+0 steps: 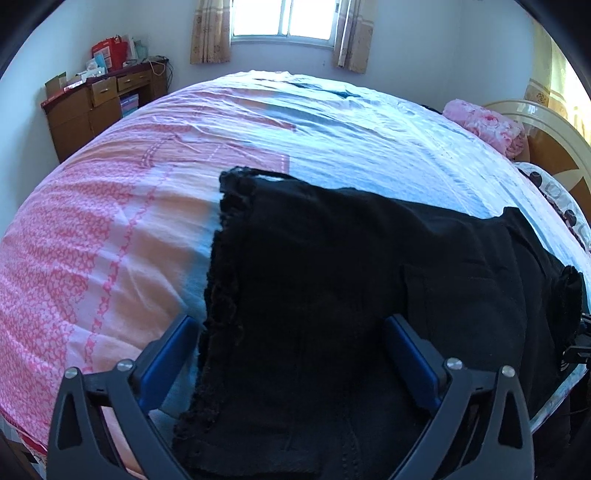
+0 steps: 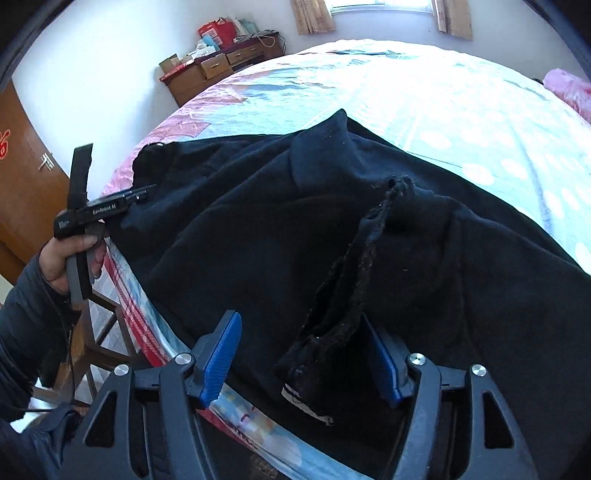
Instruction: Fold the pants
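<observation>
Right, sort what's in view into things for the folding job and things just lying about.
For the job:
black fleecy pants spread on the bed
left tongs, open
right tongs, open

Lying about:
pink floral pillow
brown wooden desk with clutter
red gift bag
beige window curtains

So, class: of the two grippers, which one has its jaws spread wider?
The left gripper: its blue pads straddle a broad stretch of the black pants. The right gripper stands open but narrower.

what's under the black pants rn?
The black pants lie on the pink, white and blue bedsheet, near the bed's front edge. Sheet shows all around them. Whatever sits directly beneath the fabric is covered and cannot be seen.
</observation>
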Motion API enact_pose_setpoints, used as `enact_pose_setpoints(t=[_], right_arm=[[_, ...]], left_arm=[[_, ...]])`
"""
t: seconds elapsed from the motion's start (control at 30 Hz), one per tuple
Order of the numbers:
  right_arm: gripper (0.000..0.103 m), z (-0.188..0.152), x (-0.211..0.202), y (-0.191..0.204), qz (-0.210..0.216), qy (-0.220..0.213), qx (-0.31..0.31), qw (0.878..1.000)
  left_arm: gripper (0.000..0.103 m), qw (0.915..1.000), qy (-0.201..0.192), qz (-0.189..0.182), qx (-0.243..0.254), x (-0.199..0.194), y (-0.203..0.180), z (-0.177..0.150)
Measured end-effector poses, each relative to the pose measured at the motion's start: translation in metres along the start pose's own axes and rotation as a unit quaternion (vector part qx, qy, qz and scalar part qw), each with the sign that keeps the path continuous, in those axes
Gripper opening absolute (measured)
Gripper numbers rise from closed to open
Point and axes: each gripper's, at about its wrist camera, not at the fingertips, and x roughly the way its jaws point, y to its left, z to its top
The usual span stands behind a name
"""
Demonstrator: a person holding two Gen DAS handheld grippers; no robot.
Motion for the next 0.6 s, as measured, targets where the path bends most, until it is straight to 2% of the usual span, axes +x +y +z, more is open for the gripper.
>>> enact_pose_setpoints(t=[0.23, 0.3, 0.33, 0.37, 0.4, 0.43, 0.47, 0.6], right_arm=[[0.069, -0.003, -0.009, -0.006, 0.020, -0.016, 0.044, 0.999], [0.069, -0.005, -0.015, -0.009, 0.029, -0.025, 0.058, 0.998], [0.069, -0.006, -0.018, -0.010, 0.033, -0.031, 0.062, 0.997], [0.069, -0.007, -0.021, -0.010, 0.034, -0.035, 0.064, 0.997], [0.069, -0.007, -0.023, -0.009, 0.034, -0.038, 0.064, 0.997], [0.069, -0.008, -0.026, -0.009, 0.032, -0.044, 0.064, 0.996], [0.069, -0.008, -0.029, -0.008, 0.032, -0.050, 0.063, 0.996], [0.069, -0.011, -0.043, -0.008, 0.038, -0.077, 0.067, 0.994]], left_arm=[[0.103, 1.0000, 0.005, 0.000, -0.003, -0.001, 0.001, 0.000], [0.098, 1.0000, 0.002, -0.001, 0.001, -0.003, -0.001, 0.000], [0.092, 1.0000, 0.001, -0.002, 0.003, -0.004, -0.002, -0.001], [0.081, 0.9999, 0.000, -0.007, 0.008, -0.007, -0.003, -0.001], [0.076, 0.9999, -0.001, -0.013, 0.012, -0.010, -0.005, -0.001], [0.062, 0.9997, -0.002, -0.019, 0.017, -0.014, -0.008, -0.001], [0.055, 0.9995, -0.003, -0.022, 0.024, -0.017, -0.010, -0.001], [0.037, 0.9992, -0.006, -0.026, 0.031, -0.031, -0.015, 0.001]])
